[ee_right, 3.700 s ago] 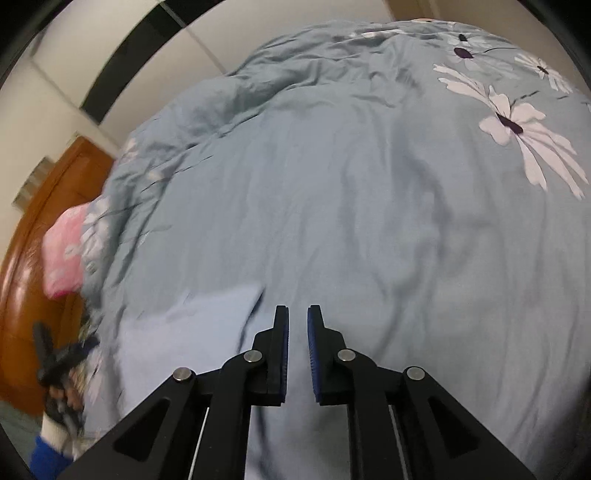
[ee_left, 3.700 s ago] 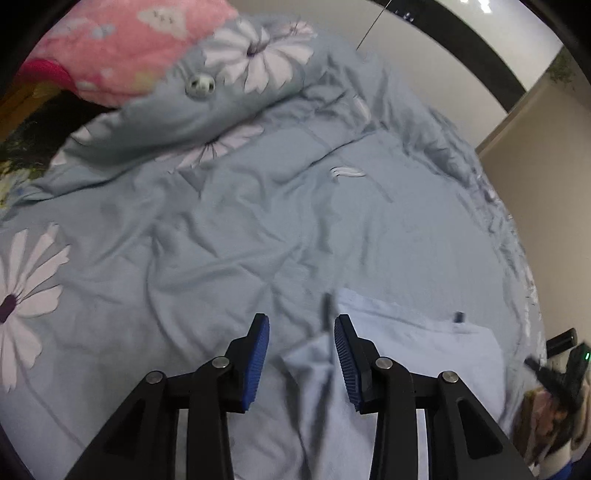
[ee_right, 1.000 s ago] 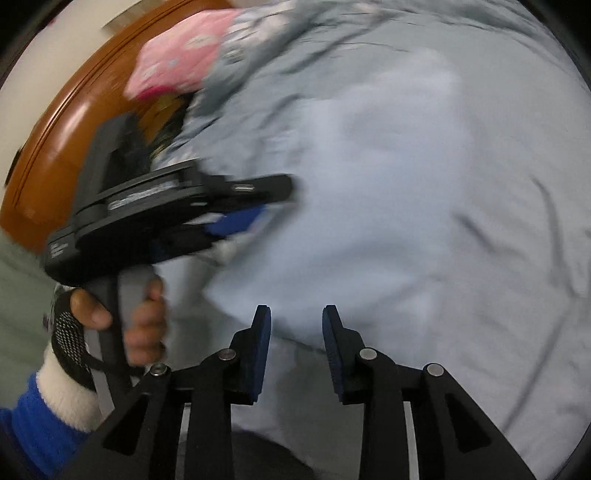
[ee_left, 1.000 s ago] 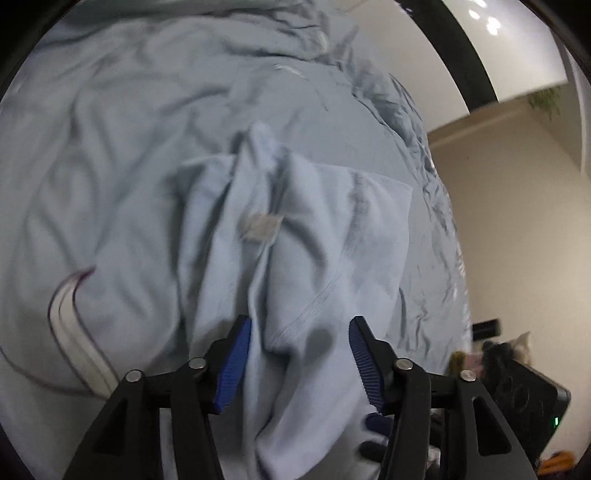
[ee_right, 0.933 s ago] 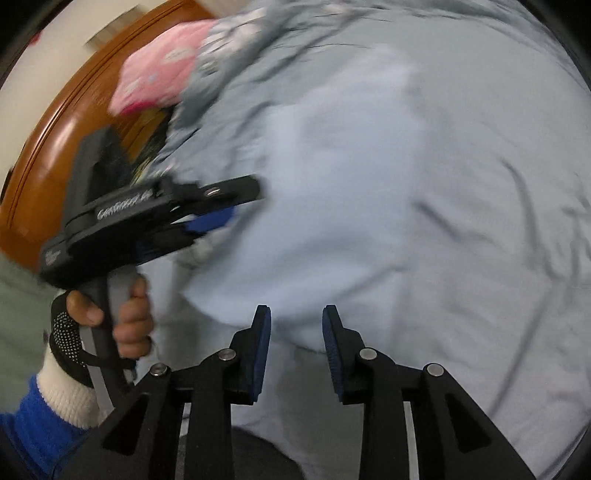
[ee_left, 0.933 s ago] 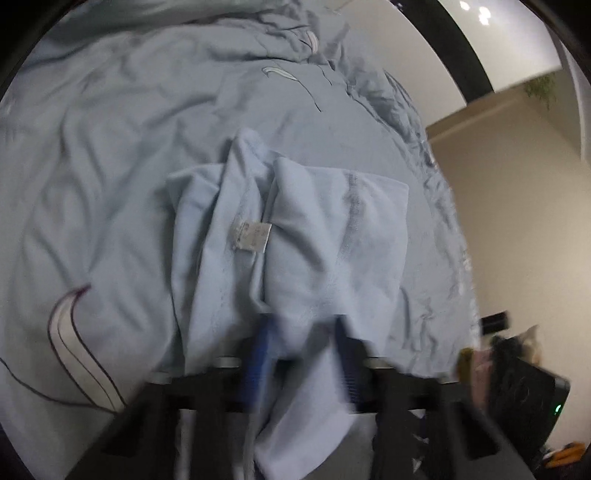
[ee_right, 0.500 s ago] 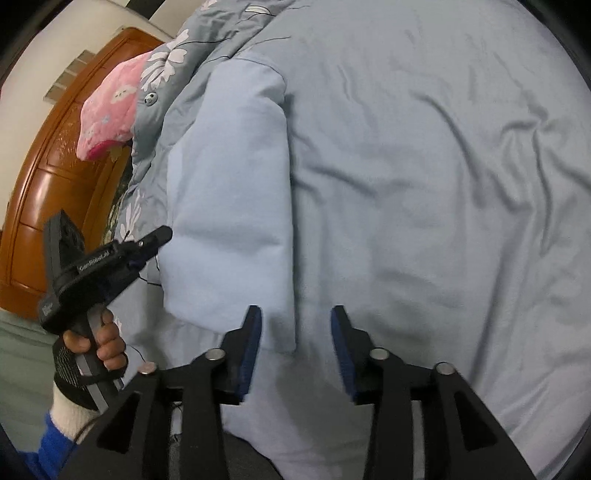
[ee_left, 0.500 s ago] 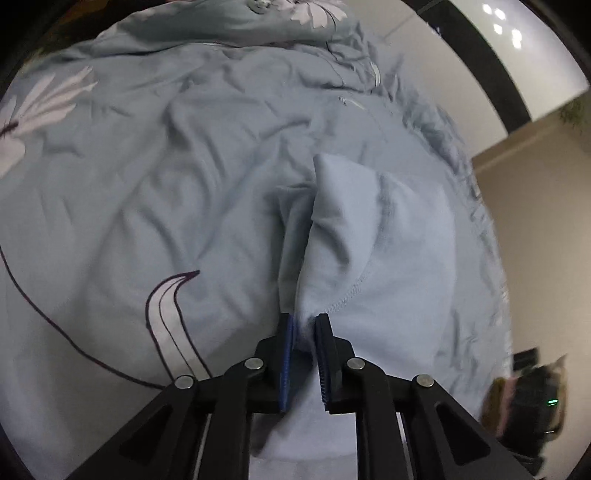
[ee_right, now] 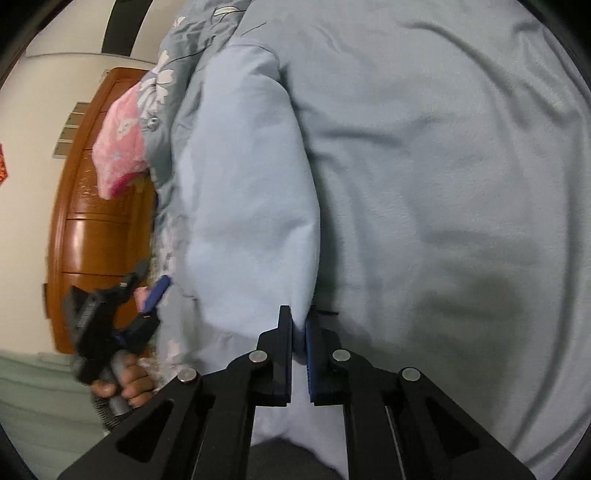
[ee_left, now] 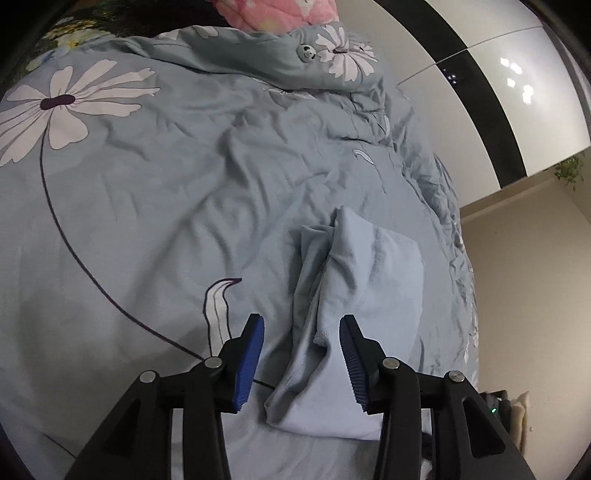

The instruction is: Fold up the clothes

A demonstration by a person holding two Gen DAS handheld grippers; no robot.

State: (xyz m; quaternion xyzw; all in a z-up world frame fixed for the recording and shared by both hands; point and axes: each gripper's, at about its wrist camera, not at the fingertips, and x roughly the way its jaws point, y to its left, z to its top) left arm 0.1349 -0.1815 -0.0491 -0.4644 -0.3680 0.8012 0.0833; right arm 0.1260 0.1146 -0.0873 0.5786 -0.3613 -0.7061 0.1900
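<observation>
A light blue garment (ee_left: pixel 373 280) lies folded lengthwise on the blue flowered bed cover (ee_left: pixel 147 192). My left gripper (ee_left: pixel 301 325) hangs over its near end. The jaws are opening, and a hemmed fold of the cloth lies between the blue pads (ee_left: pixel 251 354) without being pressed. In the right wrist view the same garment (ee_right: pixel 243 184) runs away from me as a long band. My right gripper (ee_right: pixel 299 321) is shut on its near right edge. The left gripper (ee_right: pixel 146 284), held by a hand (ee_right: pixel 125 384), shows blurred at the garment's left side.
A pink quilted pillow (ee_left: pixel 277 14) lies at the bed's head beside a flowered pillow (ee_left: pixel 314 55). A brown wooden headboard (ee_right: pixel 92 221) stands left of the bed. A beige wall (ee_left: pixel 524 277) borders the bed's far side.
My left gripper has let go of the garment's fold, spread its jaws and drawn back a little. My right gripper has rolled, come down to the garment's edge and closed on it.
</observation>
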